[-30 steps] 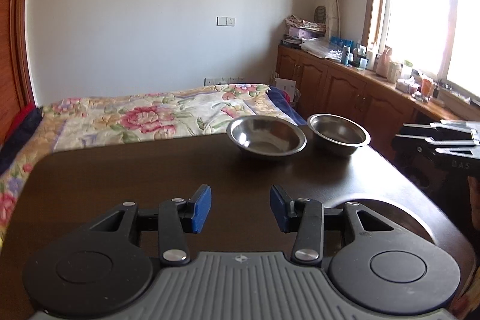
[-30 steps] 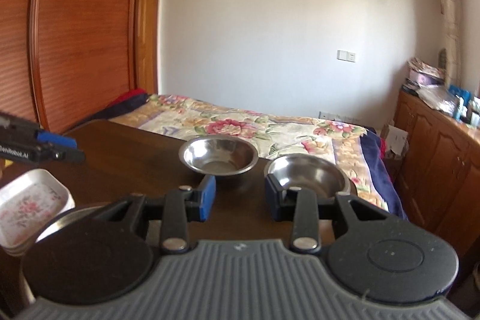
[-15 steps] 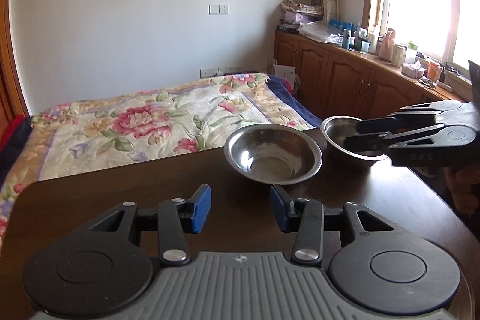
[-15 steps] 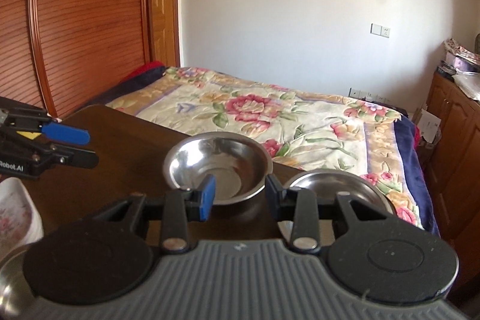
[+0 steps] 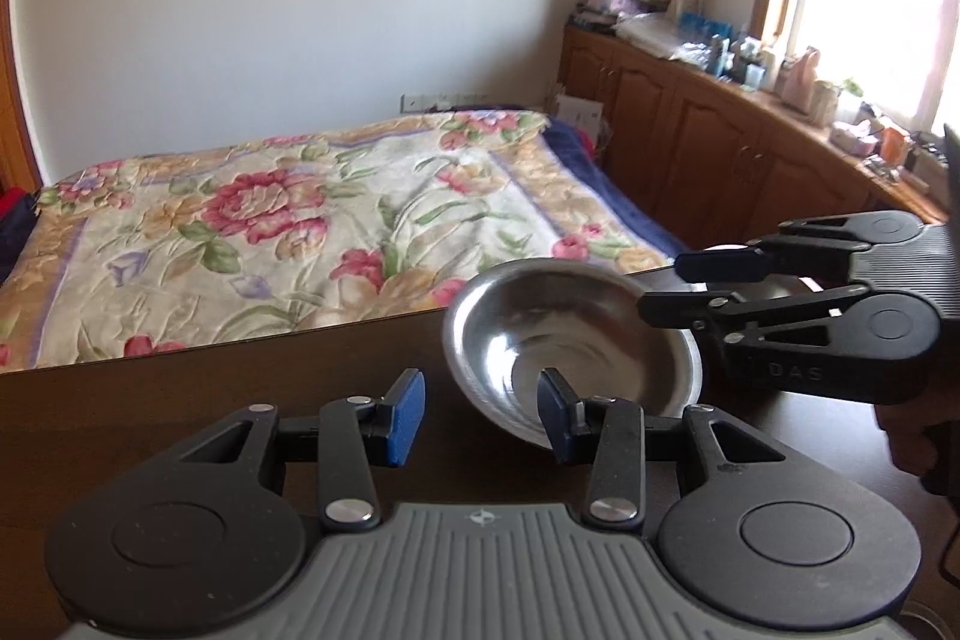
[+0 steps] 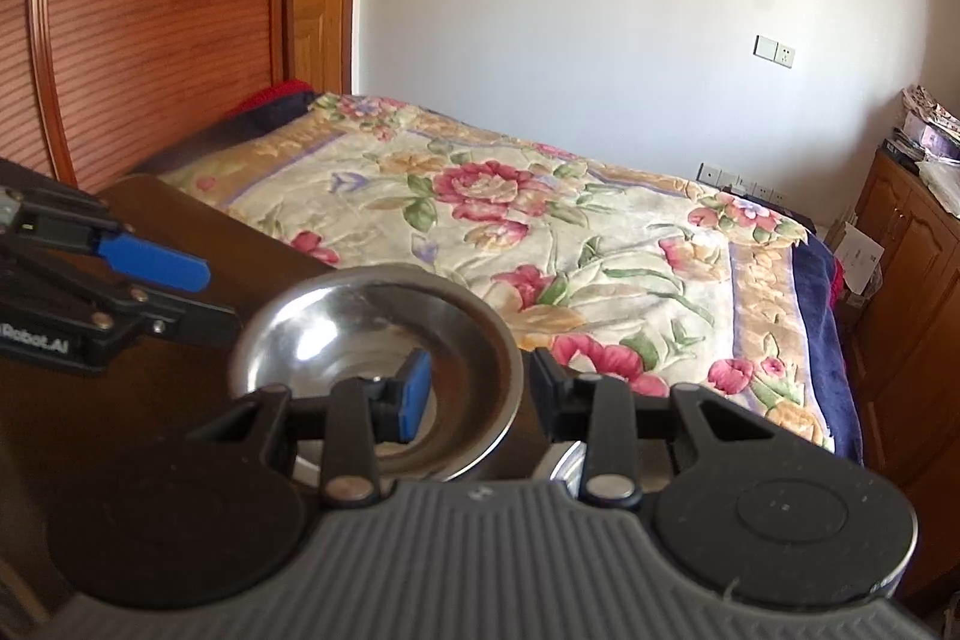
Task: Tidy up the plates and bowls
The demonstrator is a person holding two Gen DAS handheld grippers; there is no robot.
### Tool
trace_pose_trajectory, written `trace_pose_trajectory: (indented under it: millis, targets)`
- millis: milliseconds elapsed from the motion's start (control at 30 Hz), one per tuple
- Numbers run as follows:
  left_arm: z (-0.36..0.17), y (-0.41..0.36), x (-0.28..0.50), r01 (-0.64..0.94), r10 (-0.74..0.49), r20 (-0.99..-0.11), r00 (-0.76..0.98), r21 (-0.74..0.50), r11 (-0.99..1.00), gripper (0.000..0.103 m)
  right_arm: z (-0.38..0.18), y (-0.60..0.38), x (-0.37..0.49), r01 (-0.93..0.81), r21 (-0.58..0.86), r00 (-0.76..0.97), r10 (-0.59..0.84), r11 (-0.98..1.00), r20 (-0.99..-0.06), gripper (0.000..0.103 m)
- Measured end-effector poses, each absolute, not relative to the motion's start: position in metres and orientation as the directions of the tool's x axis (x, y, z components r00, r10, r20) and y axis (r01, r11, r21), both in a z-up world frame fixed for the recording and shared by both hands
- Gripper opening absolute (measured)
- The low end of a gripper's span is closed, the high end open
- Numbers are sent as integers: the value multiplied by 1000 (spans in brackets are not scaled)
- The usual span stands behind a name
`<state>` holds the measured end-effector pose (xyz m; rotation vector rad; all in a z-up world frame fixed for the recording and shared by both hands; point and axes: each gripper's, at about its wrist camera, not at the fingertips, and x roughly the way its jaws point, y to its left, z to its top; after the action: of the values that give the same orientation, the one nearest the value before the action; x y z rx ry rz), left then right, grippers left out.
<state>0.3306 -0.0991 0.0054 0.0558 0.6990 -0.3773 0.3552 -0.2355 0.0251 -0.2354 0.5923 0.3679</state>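
A steel bowl [image 5: 570, 340] sits near the far edge of the dark wooden table [image 5: 180, 400]. My left gripper [image 5: 480, 418] is open just in front of the bowl's near-left rim, its right finger overlapping that rim. My right gripper [image 6: 480, 394] is open and straddles the right rim of the same bowl [image 6: 360, 334], left finger inside, right finger outside. From the left wrist view the right gripper [image 5: 690, 286] reaches in from the right. Only a sliver shows of a second steel bowl [image 5: 729, 249], hidden behind and under the right gripper [image 6: 561, 466].
A bed with a floral cover [image 5: 270, 232] lies just beyond the table's far edge. Wooden cabinets [image 5: 720, 148] with clutter line the right wall under a window. A wooden wardrobe [image 6: 150, 10] stands on the left. A hand [image 5: 912, 436] holds the right gripper.
Both grippers have moved forward toward the bowls. The right gripper swung left and now straddles the left bowl's rim. Neither has changed its opening.
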Motion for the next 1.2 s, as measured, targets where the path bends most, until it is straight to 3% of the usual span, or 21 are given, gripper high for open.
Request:
trace_pose_trajectory:
  millis: [267,367,533,633,967,1200]
  targets:
    - [-7,-101,347,351,-327,-671,666,-106,930,35,15,-238,377,-388,-92,734,247,917,-633,36]
    - [-11,-100,351,347,-342,-679,650,-136,928,26,13,-236,381,-394,-69,716,259,917,-648,31]
    - [-12,-102,354,344,-342,-681,647,-139,929,20,9,-228,384,-409,-82,699,254,909,-668,28]
    - [-12,-102,355,342,-340,-683,647,-139,929,18,7,-226,385,-421,-73,684,263,904,-680,21]
    - [-2,-90,340,327,-349,-663,662,-163,931,12,23,-238,369,-405,31,686,326,914,-650,14]
    - [31,-92,314,352,-367,-609,703,-150,924,12,46,-245,343,-387,29,728,325,922,-604,13]
